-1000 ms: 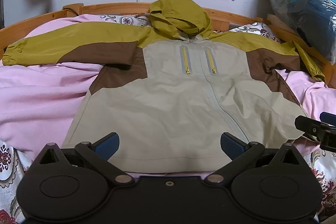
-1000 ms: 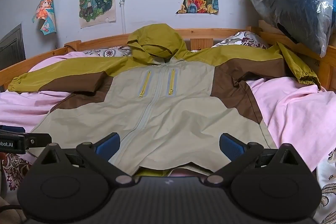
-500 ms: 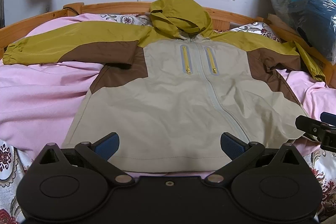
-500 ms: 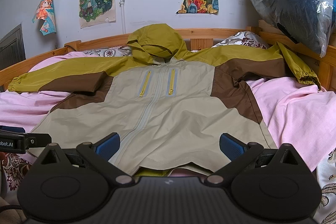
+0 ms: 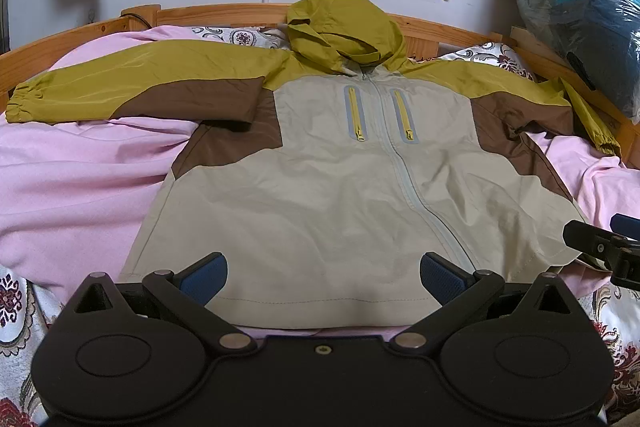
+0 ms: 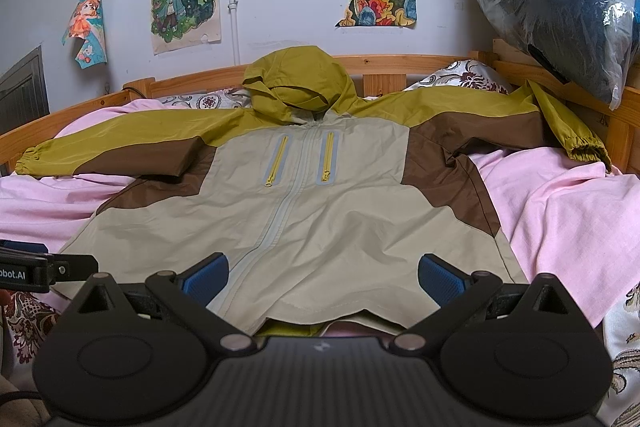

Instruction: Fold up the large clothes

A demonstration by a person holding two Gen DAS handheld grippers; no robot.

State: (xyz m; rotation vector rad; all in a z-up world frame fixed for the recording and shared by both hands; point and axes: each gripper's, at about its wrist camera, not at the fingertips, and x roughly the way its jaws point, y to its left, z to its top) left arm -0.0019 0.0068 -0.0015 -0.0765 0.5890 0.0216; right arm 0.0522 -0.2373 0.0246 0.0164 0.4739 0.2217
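Just ahead of both wide-spread, empty hand-held grippers, jacket flat on bed.

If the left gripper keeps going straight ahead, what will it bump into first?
Probably the jacket: the open left gripper points over its bottom hem, fingers apart. Height above the cloth is unclear.

Almost nothing changes: the jacket sits a touch lower in the left wrist view, as the left hand-held gripper tips slightly.
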